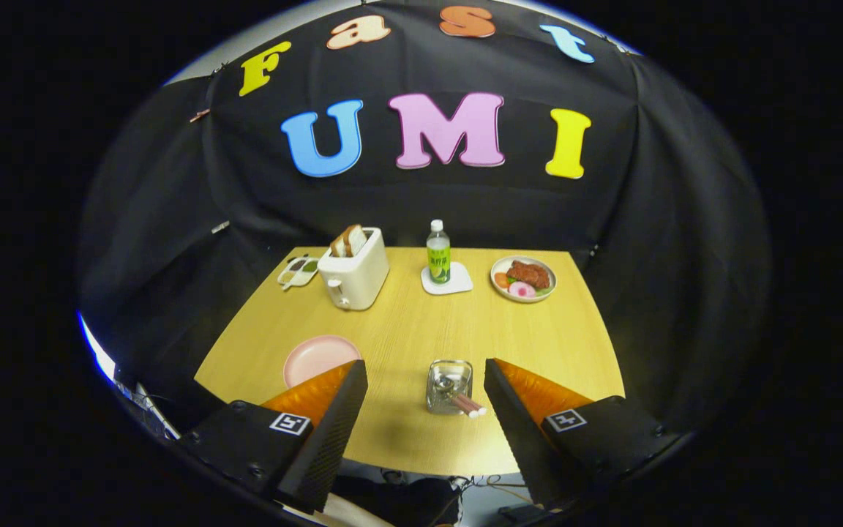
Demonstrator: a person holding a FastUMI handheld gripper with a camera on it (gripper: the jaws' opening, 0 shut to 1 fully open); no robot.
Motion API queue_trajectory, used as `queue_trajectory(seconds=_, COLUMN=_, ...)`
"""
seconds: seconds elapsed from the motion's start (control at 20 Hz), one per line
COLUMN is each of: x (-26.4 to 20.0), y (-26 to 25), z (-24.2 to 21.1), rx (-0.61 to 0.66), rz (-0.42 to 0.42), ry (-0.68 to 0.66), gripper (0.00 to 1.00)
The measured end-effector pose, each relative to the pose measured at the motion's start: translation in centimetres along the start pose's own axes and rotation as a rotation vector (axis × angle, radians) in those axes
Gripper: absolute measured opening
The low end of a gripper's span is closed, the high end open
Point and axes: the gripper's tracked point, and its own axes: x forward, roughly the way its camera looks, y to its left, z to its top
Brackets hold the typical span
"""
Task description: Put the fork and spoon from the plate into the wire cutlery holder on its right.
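Gripper view looks down over a wooden table [407, 329] from the near edge. The pink plate [317, 357] sits just ahead of the left finger, partly hidden behind it, and what shows of its surface looks bare. To its right, between the two fingers and slightly ahead of them, stands the wire cutlery holder [449, 384]. Two pale pink handles [469, 405] poke out of it, leaning toward the right finger, and something metal glints inside; from here I would guess these are the fork and spoon, already dropped in, though the holder is small and I cannot make out the heads.

If so, the job looks about finished. Cutlery like this is light, stiff and thin, with smooth handles that can twist in a pinch. The mid-handle is the place to take hold, squarely across the flat. The holder itself is light and would tip if nudged.

The gripper [425, 410] hangs above the near edge, fingers spread wide apart, gripping nothing and touching nothing. Farther back stand a toaster [353, 274], a bottle [437, 252] on a coaster and a plate of food [523, 278].
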Motion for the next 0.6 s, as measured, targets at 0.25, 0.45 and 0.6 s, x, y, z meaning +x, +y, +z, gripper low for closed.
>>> queue_trajectory(seconds=0.25, x=-0.4, y=2.7, z=6.6, rx=-0.028, rz=0.009, ry=-0.200, gripper=1.00)
queue_trajectory(seconds=0.45, x=-0.9, y=3.2, z=11.9, rx=-0.004, rz=-0.031, ry=-0.363, gripper=1.00)
queue_trajectory(seconds=0.6, x=-0.5, y=4.2, z=12.4, rx=0.022, rz=-0.050, ry=-0.405, gripper=0.99)
